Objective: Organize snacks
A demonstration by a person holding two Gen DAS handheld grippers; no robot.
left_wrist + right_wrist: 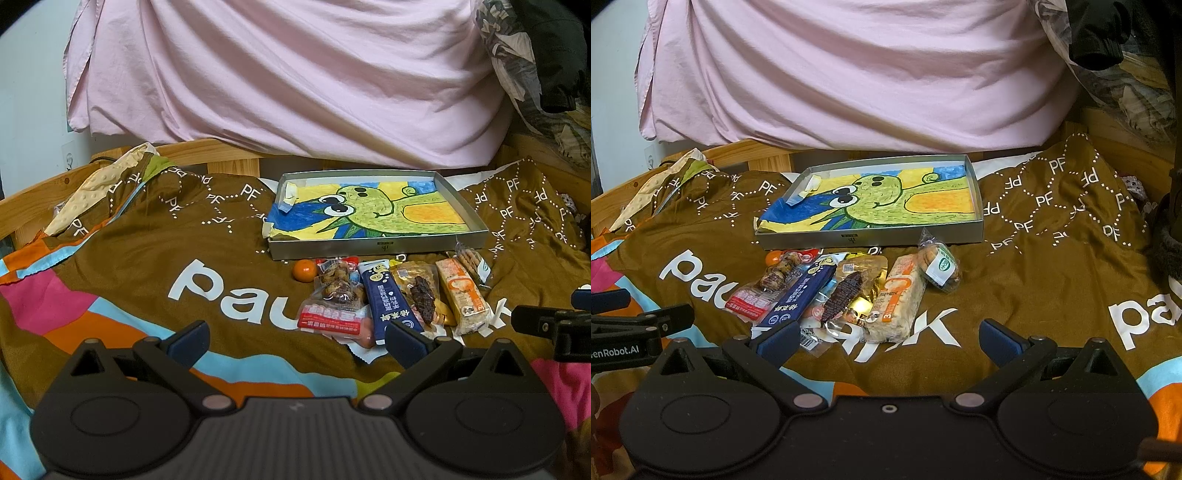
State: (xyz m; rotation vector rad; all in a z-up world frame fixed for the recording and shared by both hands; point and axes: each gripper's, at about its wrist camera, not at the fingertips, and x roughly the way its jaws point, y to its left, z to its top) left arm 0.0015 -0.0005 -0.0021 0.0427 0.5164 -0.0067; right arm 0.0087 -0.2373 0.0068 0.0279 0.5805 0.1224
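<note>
Snack packets (849, 291) lie clustered on the brown printed blanket (1034, 277), just near of the shallow grey metal tray (871, 236), which holds none. Left gripper (295, 338) and right gripper (886, 338) both gape, empty. Advised: take an outer packet first, gripping across its width, and place it flat.

Both grippers hover low, level and side by side, pointing forward. The left gripper (295, 341) has its jaws spread wide with nothing between them; the right gripper (888, 338) is likewise agape and empty.
</note>
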